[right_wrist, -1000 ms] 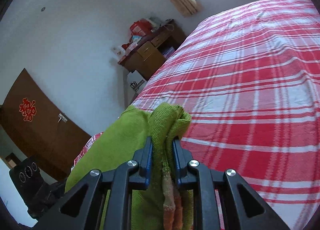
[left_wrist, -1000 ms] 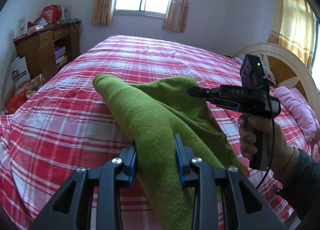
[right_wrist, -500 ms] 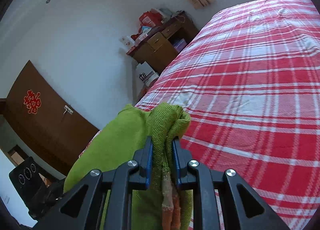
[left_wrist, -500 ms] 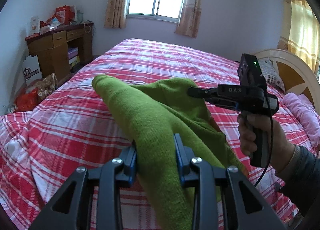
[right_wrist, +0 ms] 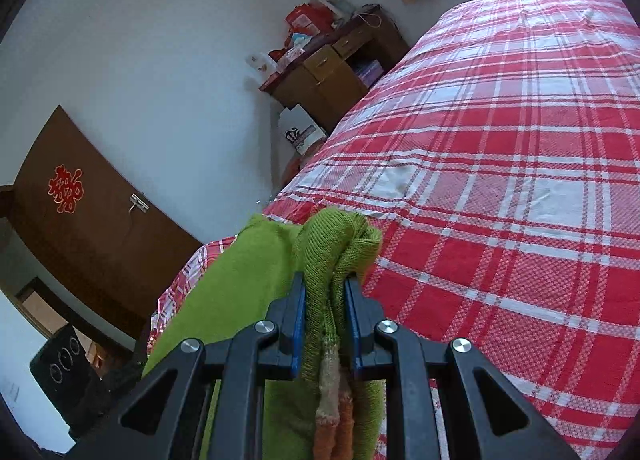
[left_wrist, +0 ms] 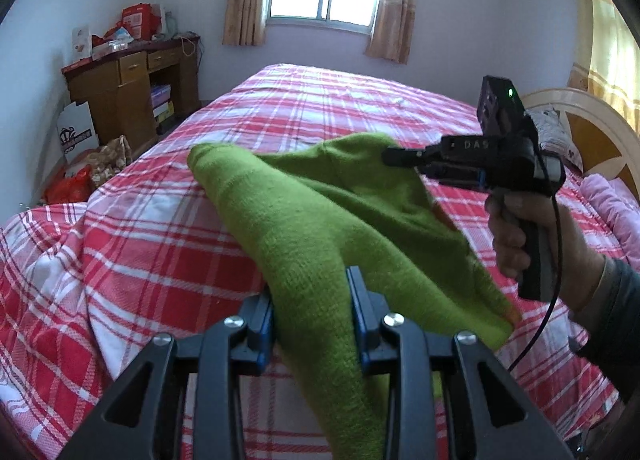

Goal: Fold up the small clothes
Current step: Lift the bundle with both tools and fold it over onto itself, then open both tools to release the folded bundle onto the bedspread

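A green knitted garment [left_wrist: 320,219] hangs in the air above the bed, stretched between both grippers. My left gripper [left_wrist: 310,292] is shut on a thick fold of it at the near end. My right gripper [left_wrist: 390,155], held in a hand at the right of the left wrist view, is shut on the garment's far corner. In the right wrist view the right gripper [right_wrist: 324,288] pinches a bunched green edge [right_wrist: 340,236], with an orange and cream trim [right_wrist: 334,412] hanging between the jaws.
The bed with a red and white plaid sheet [left_wrist: 140,252] fills the area below. A wooden desk [left_wrist: 132,99] with clutter stands at the left wall. A curved headboard [left_wrist: 592,139] and pink pillow [left_wrist: 612,203] lie at the right. A brown door [right_wrist: 80,211] shows in the right wrist view.
Both grippers have kept their hold on the garment and lifted a little, drawing back from the bed; more of the room and desk shows now.
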A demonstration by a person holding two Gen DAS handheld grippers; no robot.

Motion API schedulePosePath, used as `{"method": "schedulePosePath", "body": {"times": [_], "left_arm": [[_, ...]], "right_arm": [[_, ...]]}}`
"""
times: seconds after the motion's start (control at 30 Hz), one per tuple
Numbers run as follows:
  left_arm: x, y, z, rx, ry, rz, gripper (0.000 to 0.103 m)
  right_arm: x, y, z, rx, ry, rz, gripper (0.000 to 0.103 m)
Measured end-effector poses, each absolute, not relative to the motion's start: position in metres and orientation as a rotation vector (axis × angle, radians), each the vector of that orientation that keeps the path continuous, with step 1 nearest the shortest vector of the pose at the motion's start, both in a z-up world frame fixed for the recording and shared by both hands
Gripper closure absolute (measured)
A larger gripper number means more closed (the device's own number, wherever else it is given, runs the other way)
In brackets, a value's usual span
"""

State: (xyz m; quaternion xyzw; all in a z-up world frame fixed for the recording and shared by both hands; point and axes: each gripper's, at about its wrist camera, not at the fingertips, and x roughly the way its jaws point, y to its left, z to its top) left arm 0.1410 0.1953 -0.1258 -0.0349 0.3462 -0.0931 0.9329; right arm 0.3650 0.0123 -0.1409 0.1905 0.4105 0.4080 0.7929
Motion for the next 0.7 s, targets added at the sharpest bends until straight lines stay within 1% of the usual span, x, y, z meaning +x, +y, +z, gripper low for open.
{"method": "schedulePosePath", "body": {"times": [0.17,0.27,0.33,0.47,0.53,0.67,0.7], "left_arm": [[0.137,0.198,-0.134,-0.056,0.728,-0.19,0.07],[0.136,0.2,-0.139,-0.047,0.738,-0.178,0.067],[0.135,0.199,-0.142,-0.023,0.74,-0.165,0.06],[0.134,0.201,-0.145,-0.018,0.748,-0.144,0.054],[0.134,0.202,-0.144,-0.01,0.74,-0.121,0.045],[0.134,0.202,-0.147,-0.005,0.737,-0.112,0.041],[0.134,0.202,-0.147,-0.006,0.738,-0.109,0.039]], "right_arm": [[0.368,0.01,-0.147,0.412,0.893,0.868,0.085],[0.369,0.009,-0.149,0.411,0.898,0.858,0.085],[0.37,0.008,-0.152,0.41,0.901,0.847,0.085],[0.371,0.009,-0.157,0.415,0.911,0.829,0.085],[0.373,0.008,-0.16,0.417,0.915,0.822,0.085],[0.375,0.006,-0.167,0.421,0.937,0.799,0.085],[0.376,0.006,-0.169,0.422,0.944,0.792,0.085]]}}
